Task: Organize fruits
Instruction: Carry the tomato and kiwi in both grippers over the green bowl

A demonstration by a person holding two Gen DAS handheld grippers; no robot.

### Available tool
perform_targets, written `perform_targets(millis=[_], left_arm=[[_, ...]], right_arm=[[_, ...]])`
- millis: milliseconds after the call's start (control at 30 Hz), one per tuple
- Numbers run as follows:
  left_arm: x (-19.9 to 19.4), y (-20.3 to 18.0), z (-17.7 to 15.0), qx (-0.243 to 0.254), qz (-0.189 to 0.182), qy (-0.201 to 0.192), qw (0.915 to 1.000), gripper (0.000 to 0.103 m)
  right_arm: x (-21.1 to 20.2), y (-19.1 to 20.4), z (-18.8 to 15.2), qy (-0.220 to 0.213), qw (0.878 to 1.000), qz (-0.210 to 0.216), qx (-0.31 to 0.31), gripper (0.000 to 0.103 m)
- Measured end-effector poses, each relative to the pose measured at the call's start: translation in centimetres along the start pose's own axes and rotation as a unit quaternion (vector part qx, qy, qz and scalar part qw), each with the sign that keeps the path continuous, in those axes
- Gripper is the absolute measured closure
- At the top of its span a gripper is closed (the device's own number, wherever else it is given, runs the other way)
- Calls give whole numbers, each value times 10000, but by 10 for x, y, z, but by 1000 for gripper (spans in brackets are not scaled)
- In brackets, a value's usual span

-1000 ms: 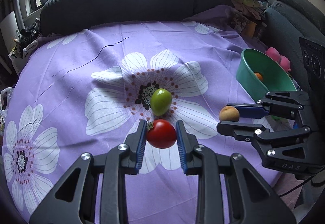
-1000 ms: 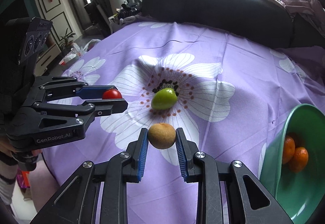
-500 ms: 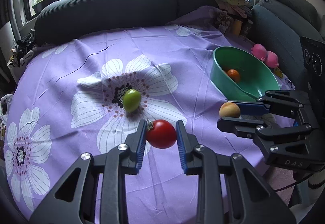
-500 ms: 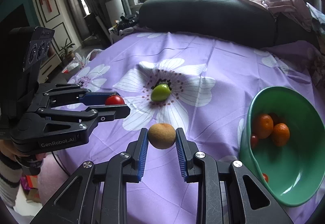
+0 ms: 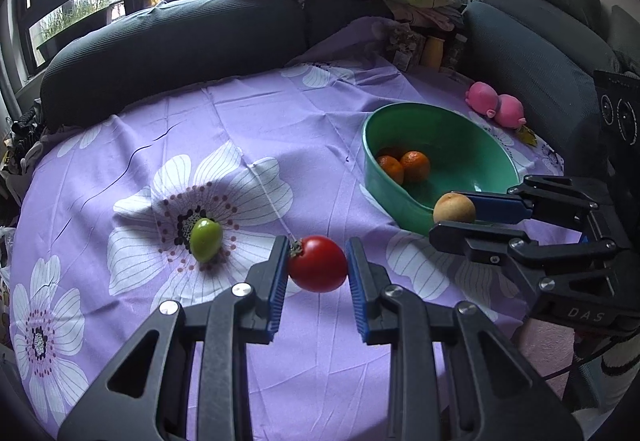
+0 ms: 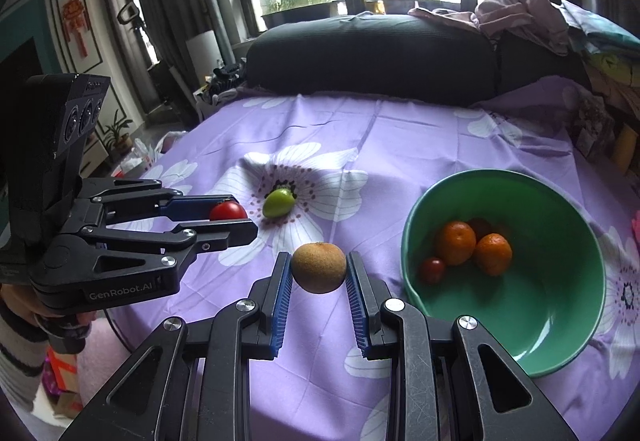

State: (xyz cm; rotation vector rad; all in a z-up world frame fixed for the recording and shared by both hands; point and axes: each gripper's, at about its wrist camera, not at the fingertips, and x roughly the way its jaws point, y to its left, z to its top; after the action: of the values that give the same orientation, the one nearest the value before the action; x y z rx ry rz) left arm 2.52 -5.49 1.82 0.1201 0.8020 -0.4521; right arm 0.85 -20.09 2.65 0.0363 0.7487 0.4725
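Left gripper (image 5: 318,269) held a red tomato (image 5: 318,264), right gripper (image 6: 318,275) a kiwi (image 6: 318,267), jaws clamped, beside the green bowl (image 6: 576,337); release should come low over its open floor, clear of the oranges (image 6: 474,247).

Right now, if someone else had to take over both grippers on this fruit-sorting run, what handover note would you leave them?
Left gripper: shut on the red tomato, held above the purple cloth.
Right gripper: shut on the brown round fruit, held in the air just left of the green bowl.
Done: two oranges and a small red fruit lie in the bowl.
Left: drop both held fruits into the bowl, then fetch the green fruit lying on the flower print.
The pink toy beyond the bowl looks like no fruit; probably leave it.
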Motion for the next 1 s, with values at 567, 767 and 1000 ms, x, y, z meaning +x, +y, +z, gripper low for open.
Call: perform_targets(millis=[567, 767, 1000], left_arm=[[30, -54, 38, 579, -484, -14, 9971, 75], [46, -68, 46, 719, -615, 68, 9955, 75], [65, -78, 52, 808, -726, 198, 9939, 75]], right_arm=[[-26, -60, -7, -279, 9967, -480, 597, 74], [-30, -76, -11, -282, 9950, -611, 743, 74], [-31, -91, -14, -263, 9929, -741, 894, 74]])
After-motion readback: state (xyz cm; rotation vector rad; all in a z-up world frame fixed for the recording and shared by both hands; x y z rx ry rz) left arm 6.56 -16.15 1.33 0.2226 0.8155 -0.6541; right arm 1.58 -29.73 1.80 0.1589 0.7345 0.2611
